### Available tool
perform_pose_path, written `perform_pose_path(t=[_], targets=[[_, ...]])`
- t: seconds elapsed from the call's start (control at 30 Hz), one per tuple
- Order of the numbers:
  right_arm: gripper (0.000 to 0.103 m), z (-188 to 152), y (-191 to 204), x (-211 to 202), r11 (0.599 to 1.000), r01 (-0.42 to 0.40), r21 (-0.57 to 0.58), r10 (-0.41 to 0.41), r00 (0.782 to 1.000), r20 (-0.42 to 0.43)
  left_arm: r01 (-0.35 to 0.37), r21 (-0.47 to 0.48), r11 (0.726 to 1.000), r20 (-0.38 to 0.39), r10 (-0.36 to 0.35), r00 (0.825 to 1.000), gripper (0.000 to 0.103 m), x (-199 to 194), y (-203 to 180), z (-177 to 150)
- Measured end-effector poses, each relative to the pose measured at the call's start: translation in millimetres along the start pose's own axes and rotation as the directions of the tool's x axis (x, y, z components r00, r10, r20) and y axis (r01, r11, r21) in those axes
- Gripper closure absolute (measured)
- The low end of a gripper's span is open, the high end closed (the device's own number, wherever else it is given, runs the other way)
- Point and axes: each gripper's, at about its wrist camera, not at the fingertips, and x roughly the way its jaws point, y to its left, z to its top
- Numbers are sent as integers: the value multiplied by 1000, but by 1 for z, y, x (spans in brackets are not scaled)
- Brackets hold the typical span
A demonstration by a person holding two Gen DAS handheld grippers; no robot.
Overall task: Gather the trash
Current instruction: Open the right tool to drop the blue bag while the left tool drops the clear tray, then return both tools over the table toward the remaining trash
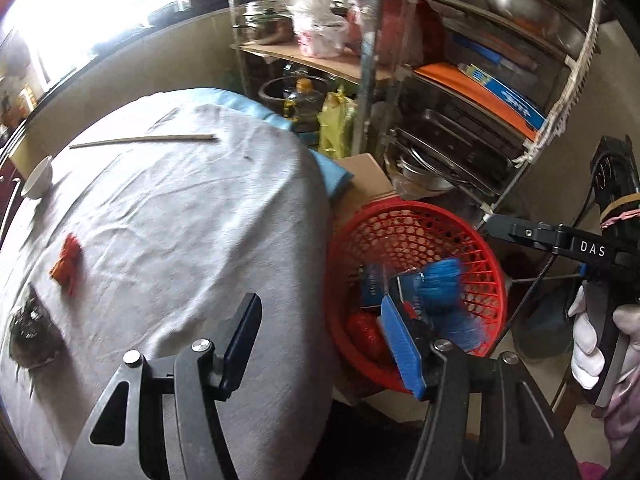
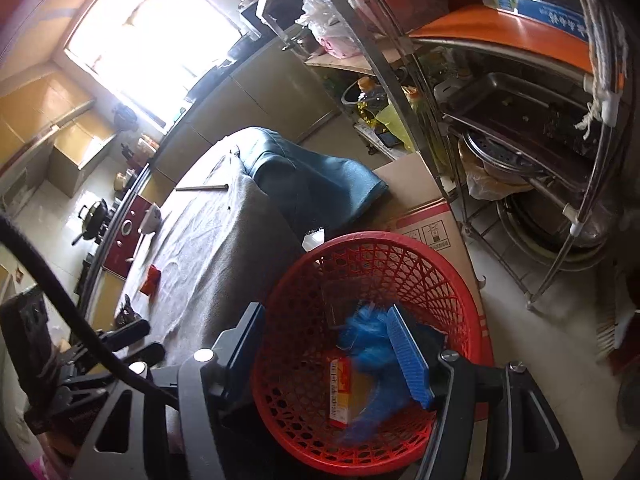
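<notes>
The left claw (image 1: pixel 322 344) stands wide with nothing between its black and blue pads, hovering over the edge where the grey cloth-covered surface (image 1: pixel 192 216) meets the red plastic lattice basket (image 1: pixel 486 264). The right claw (image 2: pixel 332 354) is likewise spread wide and holds nothing, poised directly above that basket's mouth (image 2: pixel 476 308); in the left wrist view it shows at about three o'clock, gripped by a white-gloved hand (image 1: pixel 588 344). Inside the basket lie a crumpled blue plastic wrapper (image 2: pixel 368 336), blurred as if in motion, a small red and yellow carton (image 2: pixel 340 392) and some darker packets, so part of the trash is already gathered. What remains sits on the surface: a small crumpled red and orange wrapper (image 1: pixel 66 264) at about nine o'clock from the left claw, and a dark wadded clump (image 1: pixel 32 332) nearer the surface's edge at about eight o'clock. A thin pale stick (image 1: pixel 144 141) lies far off at eleven o'clock, with a white bowl (image 1: pixel 39 178) at ten. The red wrapper looks light, thin and springy; I would judge it best pinched across its raised folded middle, low against the cloth, since a shallow nip could let it slide or drag the cloth. The dark clump seems soft and loose, and likely wants a deeper bite around its bulk.
</notes>
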Motion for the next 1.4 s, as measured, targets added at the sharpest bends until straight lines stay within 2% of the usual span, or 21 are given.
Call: perform_pose_path(t=[0.37,0.57,0.67,0.77,0.93,1.07,1.17,1.3,1.4], targets=[[36,2,35,1,997,-52,-65,53,999,6,-137,-89,987,56,142,988,39,-39,44,-34],[36,-2,61,14,991,-81,-106,79,997,-26,-213,-227,950,51,229,972,36,-65,99,-69],[36,-6,75,20,987,-102,-124,98,994,-45,-263,-325,909,33,288,957,36,-79,138,-89],[36,-9,90,30,981,-140,-138,131,989,-74,-306,-418,855,10,342,940,36,-91,175,-107],[36,-9,143,50,951,-217,-219,190,972,-135,-345,-545,764,-14,403,915,36,-114,220,-139],[36,-13,218,70,881,-309,-359,249,947,-203,-350,-610,711,-24,425,905,36,-125,241,-158],[36,-21,272,86,816,-378,-438,292,923,-252,-349,-640,684,-31,431,902,36,-128,252,-166],[36,-42,343,118,717,-448,-534,312,891,-329,-339,-666,664,-42,420,906,36,-128,266,-175],[36,-57,382,146,656,-487,-577,309,870,-384,-334,-678,655,-53,410,911,36,-125,274,-181]])
